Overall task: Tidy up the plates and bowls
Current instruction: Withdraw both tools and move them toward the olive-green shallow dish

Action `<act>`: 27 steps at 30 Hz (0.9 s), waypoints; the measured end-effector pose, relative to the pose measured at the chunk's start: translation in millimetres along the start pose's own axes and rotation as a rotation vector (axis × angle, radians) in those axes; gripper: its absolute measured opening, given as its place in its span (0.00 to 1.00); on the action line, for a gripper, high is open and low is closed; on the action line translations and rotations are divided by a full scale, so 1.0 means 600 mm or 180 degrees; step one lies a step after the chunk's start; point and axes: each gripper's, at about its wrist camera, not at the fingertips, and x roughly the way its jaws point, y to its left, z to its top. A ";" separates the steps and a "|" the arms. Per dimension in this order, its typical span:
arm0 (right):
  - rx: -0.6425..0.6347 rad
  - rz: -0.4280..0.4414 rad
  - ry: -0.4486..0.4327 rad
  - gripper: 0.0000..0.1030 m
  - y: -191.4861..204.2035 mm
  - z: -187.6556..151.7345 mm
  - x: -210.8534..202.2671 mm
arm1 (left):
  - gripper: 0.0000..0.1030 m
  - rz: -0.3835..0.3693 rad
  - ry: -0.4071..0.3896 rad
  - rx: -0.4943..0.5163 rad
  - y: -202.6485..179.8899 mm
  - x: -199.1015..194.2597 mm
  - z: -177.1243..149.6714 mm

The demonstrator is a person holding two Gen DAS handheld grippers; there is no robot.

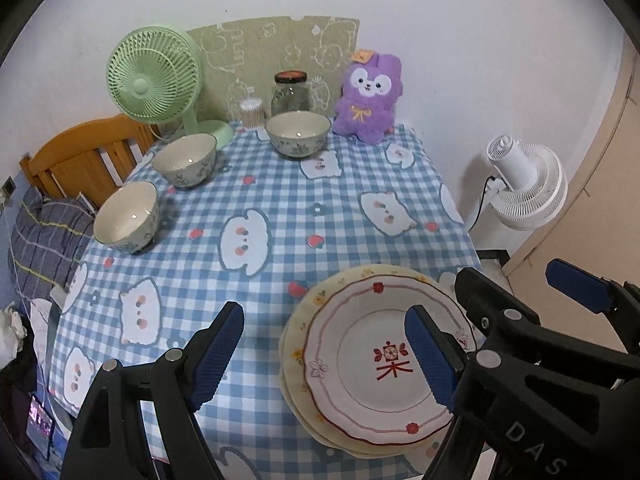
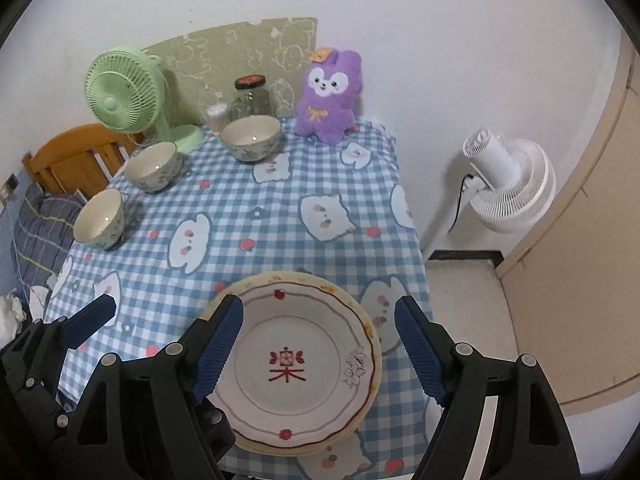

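Blue-checked cloth covers the table (image 2: 280,216), and near its front edge, toward the right corner, sits a stack of plates (image 2: 296,364), a red-trimmed one on top of a cream one. Three bowls (image 1: 298,134) are spread apart from the back edge down the left edge, the farthest just in front of a glass jar (image 1: 291,94), between a green fan (image 1: 154,80) and a purple plush toy (image 1: 368,96). Both the left gripper (image 1: 324,356) and right gripper (image 2: 320,354) hang above the table with fingers spread wide, gripping nothing; the right one's frame the plates without touching them.
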 end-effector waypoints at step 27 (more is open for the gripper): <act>0.0282 -0.0081 -0.0171 0.78 0.191 0.089 -0.035 | 0.79 -0.0075 -0.0142 0.0211 0.179 -0.036 0.090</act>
